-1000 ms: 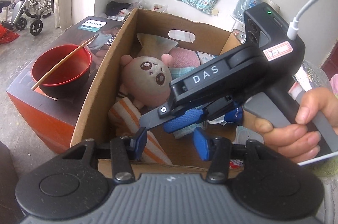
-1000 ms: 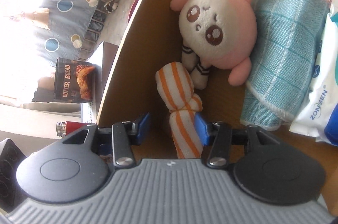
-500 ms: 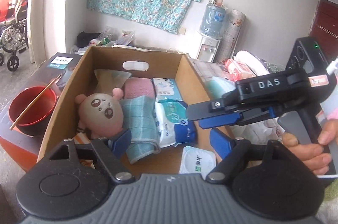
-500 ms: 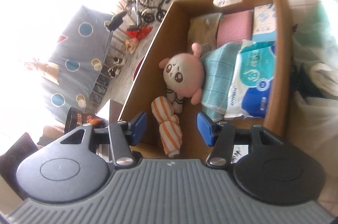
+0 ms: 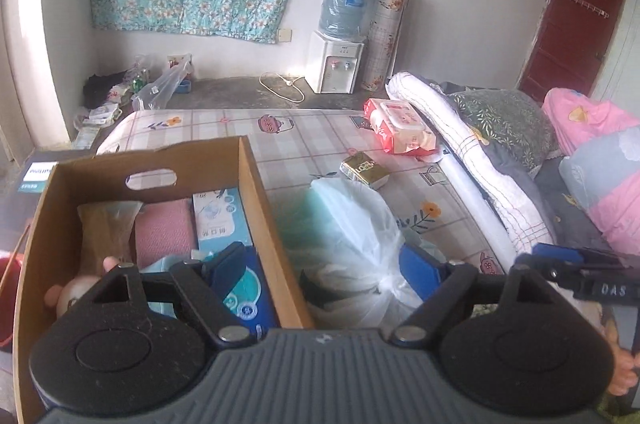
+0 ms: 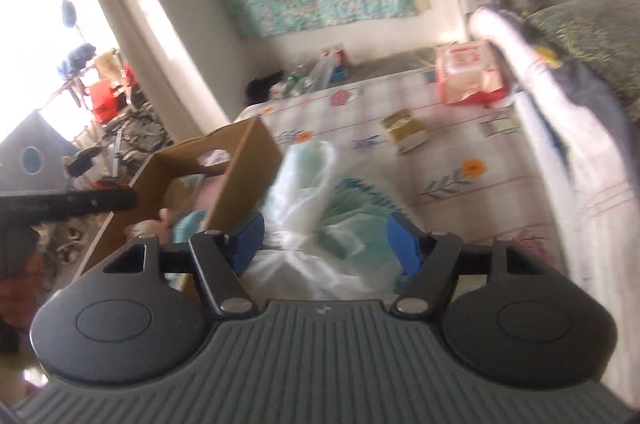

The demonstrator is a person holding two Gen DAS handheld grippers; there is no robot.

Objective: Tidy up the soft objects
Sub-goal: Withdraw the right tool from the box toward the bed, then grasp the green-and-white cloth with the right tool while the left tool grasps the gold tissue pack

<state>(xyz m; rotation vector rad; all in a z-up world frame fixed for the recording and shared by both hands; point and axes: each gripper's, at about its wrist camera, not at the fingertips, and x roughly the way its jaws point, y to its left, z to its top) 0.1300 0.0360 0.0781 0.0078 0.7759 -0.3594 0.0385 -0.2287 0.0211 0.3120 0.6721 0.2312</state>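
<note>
Now both pairs of tongs, left gripper and right gripper, are opening, empty; approach the knotted translucent plastic bag, probably soft, squarely at its knot.

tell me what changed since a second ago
Both grippers pulled back out of the cardboard box and swung toward the plastic bag beside it. The right gripper let go of the striped cloth and is opening; the left gripper opened wide. Box contents stayed put.

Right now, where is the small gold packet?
In the left wrist view, the gold packet lies on the patterned bed sheet, between the knotted plastic bag and the red-and-white wipes pack.
</note>
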